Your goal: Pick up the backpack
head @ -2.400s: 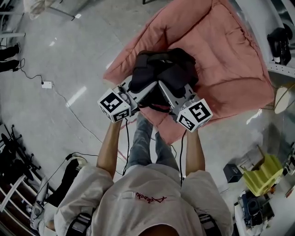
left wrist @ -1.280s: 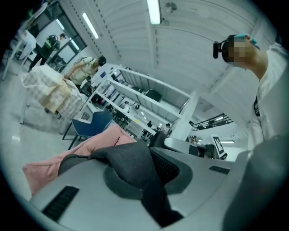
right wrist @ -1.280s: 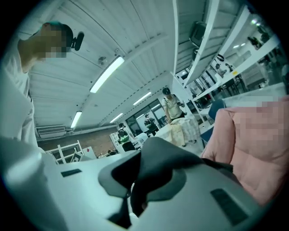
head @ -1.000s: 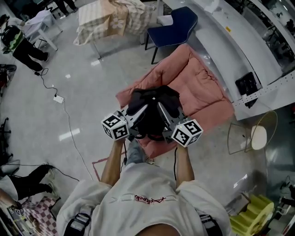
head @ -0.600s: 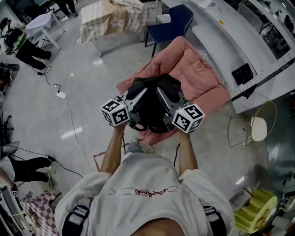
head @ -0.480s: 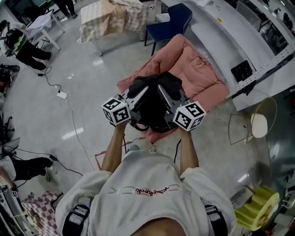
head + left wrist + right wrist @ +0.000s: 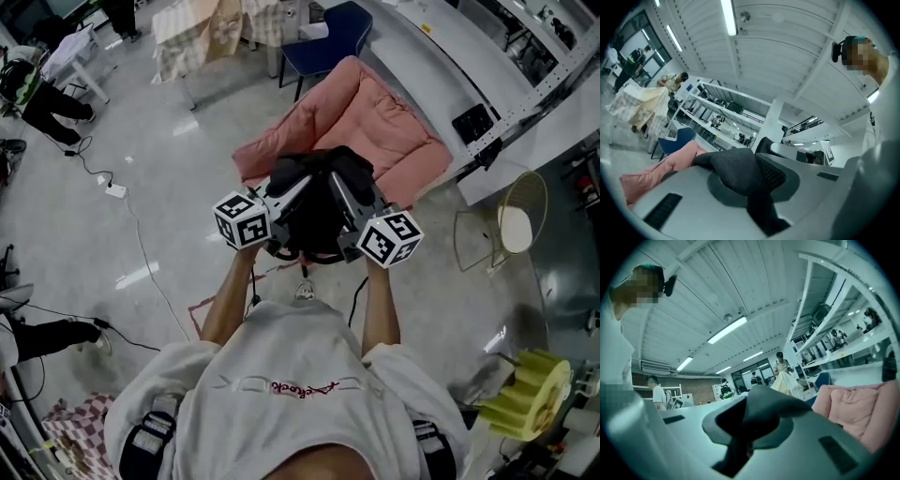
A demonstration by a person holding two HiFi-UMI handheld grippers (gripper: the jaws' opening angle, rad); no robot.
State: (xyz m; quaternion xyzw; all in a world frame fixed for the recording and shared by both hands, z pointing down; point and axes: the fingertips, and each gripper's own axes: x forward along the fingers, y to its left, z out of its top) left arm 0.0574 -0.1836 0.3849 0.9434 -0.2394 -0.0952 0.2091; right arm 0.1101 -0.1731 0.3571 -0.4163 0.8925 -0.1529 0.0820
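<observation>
The black backpack hangs in the air between my two grippers, over the near edge of the pink cushion. In the head view my left gripper grips it from the left and my right gripper from the right. The left gripper view has a black strap pinched between the grey jaws of the left gripper, which is shut on it. Dark backpack fabric is likewise clamped in the right gripper. Both grippers point level.
A blue chair and a cloth-covered table stand beyond the cushion. A long white counter runs along the right. A wire stool and a yellow object are at right. A cable crosses the floor at left.
Both grippers have come up and back from the pink cushion with the backpack still clamped. The cushion now lies farther away and lower in the head view.
</observation>
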